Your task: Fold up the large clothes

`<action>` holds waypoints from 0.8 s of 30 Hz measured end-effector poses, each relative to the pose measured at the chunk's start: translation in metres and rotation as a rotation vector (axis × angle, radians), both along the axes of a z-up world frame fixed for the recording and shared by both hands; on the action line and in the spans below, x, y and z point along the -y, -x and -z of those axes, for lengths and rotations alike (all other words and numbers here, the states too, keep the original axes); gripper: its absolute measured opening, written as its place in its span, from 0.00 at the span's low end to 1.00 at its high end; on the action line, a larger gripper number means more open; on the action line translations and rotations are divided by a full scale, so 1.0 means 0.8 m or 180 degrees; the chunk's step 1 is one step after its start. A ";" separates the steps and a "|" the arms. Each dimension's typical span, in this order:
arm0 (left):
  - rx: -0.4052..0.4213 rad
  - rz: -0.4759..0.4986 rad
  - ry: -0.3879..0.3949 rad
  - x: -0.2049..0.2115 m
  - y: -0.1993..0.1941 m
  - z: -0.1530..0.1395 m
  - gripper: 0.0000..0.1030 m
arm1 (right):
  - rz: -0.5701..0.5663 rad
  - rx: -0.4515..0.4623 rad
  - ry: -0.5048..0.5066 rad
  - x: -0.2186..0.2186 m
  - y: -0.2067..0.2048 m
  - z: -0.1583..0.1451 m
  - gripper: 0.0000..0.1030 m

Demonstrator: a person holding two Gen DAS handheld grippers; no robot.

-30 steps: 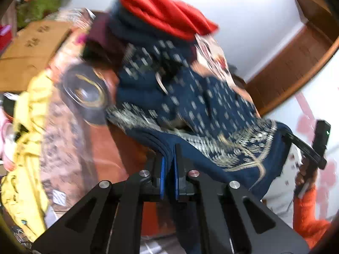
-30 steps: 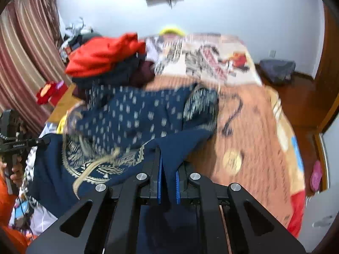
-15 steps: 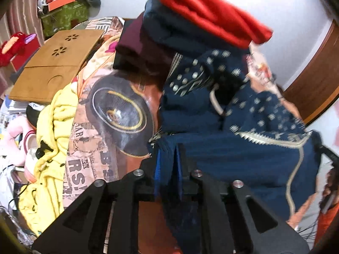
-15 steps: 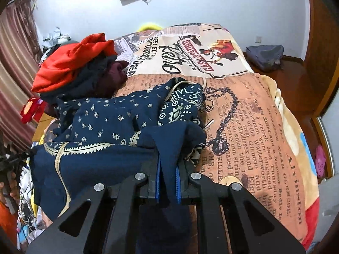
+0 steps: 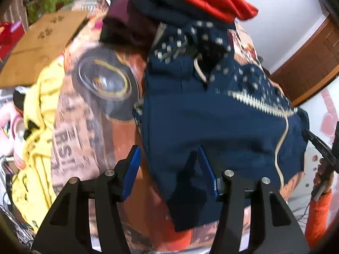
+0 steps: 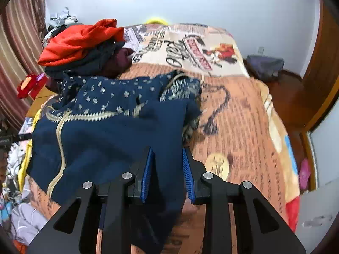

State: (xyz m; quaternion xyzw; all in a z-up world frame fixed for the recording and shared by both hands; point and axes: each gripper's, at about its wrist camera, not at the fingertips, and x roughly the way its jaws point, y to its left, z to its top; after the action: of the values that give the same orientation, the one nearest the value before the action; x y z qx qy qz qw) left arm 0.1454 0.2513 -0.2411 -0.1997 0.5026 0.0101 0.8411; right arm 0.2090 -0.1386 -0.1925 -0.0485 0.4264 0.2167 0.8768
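A navy garment (image 5: 211, 116) with pale dots and a cream zigzag trim lies folded over on the printed bedcover (image 6: 243, 127). In the right wrist view the same navy garment (image 6: 106, 137) spreads to the left. My left gripper (image 5: 169, 167) hangs low over its near edge, jaws opening wide; cloth lies between the blue pads but they do not press it. My right gripper (image 6: 167, 169) sits over the garment's other near corner, jaws opening, with navy cloth loose between the pads.
A pile of clothes topped by a red garment (image 6: 80, 42) stands at the bed's far left. Yellow cloth (image 5: 36, 127) and a wooden board (image 5: 42, 42) lie off the left side. A dark bag (image 6: 264, 65) sits on the floor. An orange sleeve (image 5: 320, 207) shows at right.
Both grippers sank toward the bed with the navy garment, laying its held edge down. Both pairs of jaws, shut on the cloth before, have come apart and let go.
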 end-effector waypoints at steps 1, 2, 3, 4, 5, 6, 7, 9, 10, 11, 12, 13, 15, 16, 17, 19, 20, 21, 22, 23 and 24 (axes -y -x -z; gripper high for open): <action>-0.0046 0.0015 0.0031 0.002 0.004 0.006 0.53 | 0.0014 -0.0035 -0.0010 0.003 0.002 0.003 0.25; -0.0073 0.0026 0.0052 0.003 0.007 0.010 0.53 | 0.0027 -0.0059 -0.0016 0.005 0.004 0.006 0.26; -0.0124 0.0037 0.0094 0.005 0.010 0.017 0.53 | 0.0035 -0.0074 -0.0019 0.005 0.006 0.007 0.27; -0.0160 0.0050 0.0142 0.007 0.013 0.022 0.53 | 0.0051 -0.0095 -0.0031 0.007 0.008 0.010 0.29; -0.0201 0.0077 0.0230 0.009 0.016 0.030 0.53 | 0.0064 -0.0122 -0.0049 0.009 0.011 0.012 0.32; -0.0256 0.0124 0.0349 0.012 0.018 0.038 0.54 | 0.0065 -0.0154 -0.0062 0.010 0.014 0.014 0.34; -0.0292 0.0151 0.0447 0.013 0.019 0.043 0.54 | 0.0052 -0.0194 -0.0060 0.011 0.016 0.017 0.36; -0.0359 0.0161 0.0666 0.017 0.025 0.058 0.56 | 0.0001 -0.0257 -0.0026 0.011 0.021 0.020 0.36; -0.0379 0.0133 0.0742 0.018 0.028 0.064 0.59 | -0.0023 -0.0267 0.0002 0.010 0.025 0.021 0.37; -0.0362 0.0096 0.0782 0.018 0.031 0.066 0.61 | -0.0031 -0.0259 0.0027 0.010 0.027 0.021 0.37; -0.0337 0.0064 0.0810 0.018 0.033 0.067 0.62 | -0.0042 -0.0254 0.0055 0.010 0.030 0.021 0.38; -0.0323 0.0049 0.0839 0.018 0.035 0.068 0.63 | -0.0046 -0.0262 0.0075 0.011 0.032 0.021 0.39; -0.0315 0.0028 0.0868 0.019 0.036 0.069 0.63 | -0.0072 -0.0294 0.0066 0.012 0.035 0.023 0.43; -0.0315 0.0024 0.0867 0.020 0.036 0.068 0.63 | -0.0094 -0.0308 0.0061 0.012 0.036 0.025 0.47; -0.0311 0.0028 0.0862 0.023 0.036 0.068 0.63 | -0.0125 -0.0312 0.0072 0.011 0.038 0.028 0.49; -0.0286 0.0078 0.0860 0.029 0.035 0.066 0.63 | -0.0172 -0.0303 0.0152 0.006 0.044 0.031 0.52; -0.0275 0.0093 0.0852 0.032 0.031 0.065 0.63 | -0.0212 -0.0286 0.0192 0.003 0.049 0.033 0.54; -0.0253 0.0118 0.0822 0.037 0.031 0.062 0.63 | -0.0229 -0.0273 0.0211 0.000 0.053 0.033 0.54; -0.0234 0.0144 0.0767 0.042 0.030 0.060 0.63 | -0.0252 -0.0259 0.0213 -0.003 0.058 0.035 0.54; -0.0217 0.0169 0.0712 0.042 0.028 0.057 0.62 | -0.0263 -0.0262 0.0199 -0.005 0.060 0.038 0.54; -0.0197 0.0186 0.0651 0.046 0.027 0.054 0.61 | -0.0232 -0.0248 0.0183 -0.006 0.063 0.040 0.53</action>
State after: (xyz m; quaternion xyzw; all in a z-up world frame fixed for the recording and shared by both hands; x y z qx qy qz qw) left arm 0.1235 0.2144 -0.2842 -0.2693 0.5323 -0.0597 0.8004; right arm 0.1588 -0.1338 -0.2243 -0.0807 0.4642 0.2379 0.8494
